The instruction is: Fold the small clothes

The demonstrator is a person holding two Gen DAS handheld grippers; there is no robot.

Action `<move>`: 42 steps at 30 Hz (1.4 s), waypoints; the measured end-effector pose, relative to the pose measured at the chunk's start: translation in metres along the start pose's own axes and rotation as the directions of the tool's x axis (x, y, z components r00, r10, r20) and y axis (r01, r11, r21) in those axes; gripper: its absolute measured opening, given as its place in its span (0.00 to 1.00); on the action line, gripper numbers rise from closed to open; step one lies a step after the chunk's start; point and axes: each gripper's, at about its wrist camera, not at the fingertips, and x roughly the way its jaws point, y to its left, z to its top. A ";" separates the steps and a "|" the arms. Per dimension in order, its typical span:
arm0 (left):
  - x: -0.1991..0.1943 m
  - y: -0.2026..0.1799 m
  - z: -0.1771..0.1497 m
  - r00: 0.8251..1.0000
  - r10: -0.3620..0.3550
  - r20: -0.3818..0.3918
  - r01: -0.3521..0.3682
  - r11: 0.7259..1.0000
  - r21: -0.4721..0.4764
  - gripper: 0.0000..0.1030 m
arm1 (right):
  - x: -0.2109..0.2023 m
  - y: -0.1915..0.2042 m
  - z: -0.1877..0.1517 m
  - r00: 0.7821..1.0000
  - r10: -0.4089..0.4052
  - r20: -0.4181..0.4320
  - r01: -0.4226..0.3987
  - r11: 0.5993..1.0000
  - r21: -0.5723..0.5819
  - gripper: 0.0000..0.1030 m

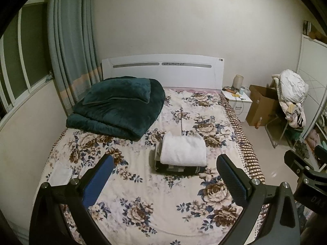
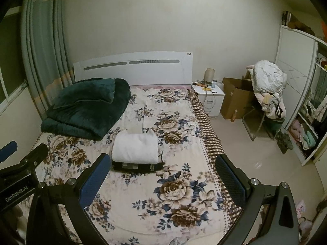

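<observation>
A stack of folded clothes lies mid-bed on the floral sheet [image 1: 143,183]: a white folded garment [image 1: 183,149] [image 2: 135,147] on top, a dark patterned one [image 1: 177,169] [image 2: 137,166] beneath. A small white cloth [image 1: 61,173] lies flat near the bed's left edge. My left gripper [image 1: 165,175] hangs open above the near part of the bed, short of the stack, nothing between its fingers. My right gripper [image 2: 163,175] is also open and empty, held over the sheet just right of the stack. The left gripper's body [image 2: 18,175] shows at the left of the right wrist view.
A folded dark green quilt with a pillow [image 1: 118,106] fills the bed's far left. A white headboard [image 1: 163,69] is behind. Right of the bed stand a white nightstand [image 1: 238,104], a cardboard box [image 1: 261,106], a chair piled with clothes [image 1: 292,96] and an open wardrobe [image 2: 306,112].
</observation>
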 end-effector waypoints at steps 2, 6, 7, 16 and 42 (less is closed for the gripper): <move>-0.001 0.000 0.000 1.000 -0.004 0.000 0.004 1.000 -0.001 1.00 | 0.001 0.001 0.003 1.000 0.006 0.000 -0.006 1.000 -0.003 1.00; -0.002 0.001 0.000 1.000 -0.004 0.000 0.004 1.000 0.000 1.00 | -0.002 0.002 0.002 1.000 0.010 0.004 -0.010 1.000 -0.005 1.00; -0.002 0.001 0.000 1.000 -0.005 0.000 0.005 1.000 -0.001 1.00 | -0.002 0.003 0.000 1.000 0.009 0.004 -0.009 1.000 -0.004 1.00; -0.015 0.003 -0.002 1.000 0.001 -0.005 -0.001 1.000 -0.005 1.00 | -0.006 0.003 -0.002 1.000 0.016 -0.001 -0.016 1.000 0.005 1.00; -0.021 0.007 0.003 1.000 0.005 0.009 -0.005 1.000 -0.004 1.00 | -0.020 0.001 -0.004 1.000 0.019 0.004 -0.019 1.000 0.009 1.00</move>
